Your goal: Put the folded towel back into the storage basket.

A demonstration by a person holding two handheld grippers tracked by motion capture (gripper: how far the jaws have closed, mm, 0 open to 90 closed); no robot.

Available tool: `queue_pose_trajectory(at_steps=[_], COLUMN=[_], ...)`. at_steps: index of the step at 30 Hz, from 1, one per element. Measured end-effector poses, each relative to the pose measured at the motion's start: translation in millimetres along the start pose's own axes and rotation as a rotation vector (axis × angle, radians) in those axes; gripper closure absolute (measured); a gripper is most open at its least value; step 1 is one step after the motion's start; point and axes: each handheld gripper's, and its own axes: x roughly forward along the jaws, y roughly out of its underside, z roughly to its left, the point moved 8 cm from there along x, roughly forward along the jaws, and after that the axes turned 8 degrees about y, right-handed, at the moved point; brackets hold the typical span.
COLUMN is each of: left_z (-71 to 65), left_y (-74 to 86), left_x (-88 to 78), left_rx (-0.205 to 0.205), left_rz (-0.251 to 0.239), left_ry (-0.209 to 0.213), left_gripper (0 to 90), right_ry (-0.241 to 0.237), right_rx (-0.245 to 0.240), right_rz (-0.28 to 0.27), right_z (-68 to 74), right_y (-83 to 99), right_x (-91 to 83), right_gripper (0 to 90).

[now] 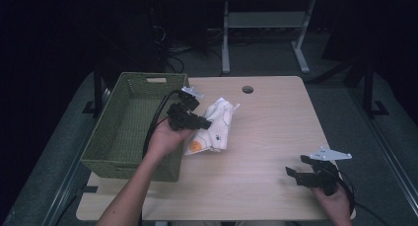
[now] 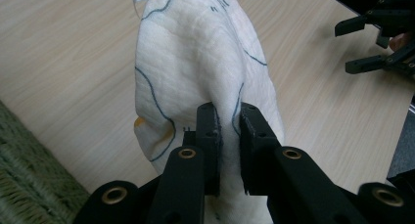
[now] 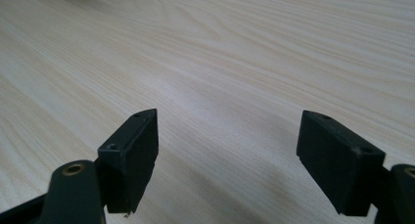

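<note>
Wooden table (image 1: 266,137) (round grommet hole (image 1: 247,90) at back)

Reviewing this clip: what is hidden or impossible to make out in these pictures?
- Cloth: in the left gripper view its near end is hidden behind the left gripper, which is shut on a fold; the far end is cut by the top edge.
- Cloth's print: too small in the high view to identify.
- Green basket: the near wall hides part of its floor in the high view.
- Right gripper: open above bare table.

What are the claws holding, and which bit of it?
The left claw pinches a raised fold of the white cloth, near the cloth's end closest to it. The right claw is open over the table, holding nothing.
</note>
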Motion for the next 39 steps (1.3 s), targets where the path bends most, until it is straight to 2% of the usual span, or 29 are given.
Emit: queue_pose_trajectory(at_steps=[10, 11, 14, 25, 31, 39], left_z=[11.7, 12.4, 16.9, 28.3, 36.4, 50.8], left_y=[4.0, 4.1, 8.3, 17.0, 20.6, 33.1], left_x=[-26.7, -28.4, -34.6, -55.6, -71.1, -88.7], left_rx=[-0.029, -0.044, -0.05, -0.072, -0.088, -0.123], left_rz=[-0.039, -0.054, -0.059, -0.083, -0.113, -0.137], left_ry=[-0.015, -0.017, -0.007, -0.032, -0.037, -0.05], left_gripper=[80.8, 80.8, 80.8, 80.8, 80.8, 80.7], right_ry=[0.004, 0.004, 0.004, 0.008, 0.008, 0.008], right_rx=[0.0, 0.0, 0.0, -0.001, -0.002, -0.005], right_rz=[0.004, 0.004, 0.004, 0.008, 0.009, 0.01], right_z=[0.3, 0.3, 0.2, 1.0, 1.3, 1.3], right_y=[0.3, 0.2, 0.4, 0.5, 0.5, 0.6], right_x=[0.9, 1.0, 1.0, 1.2, 1.9, 2.5], right_gripper=[22.9, 22.9, 22.9, 22.9, 22.9, 22.9])
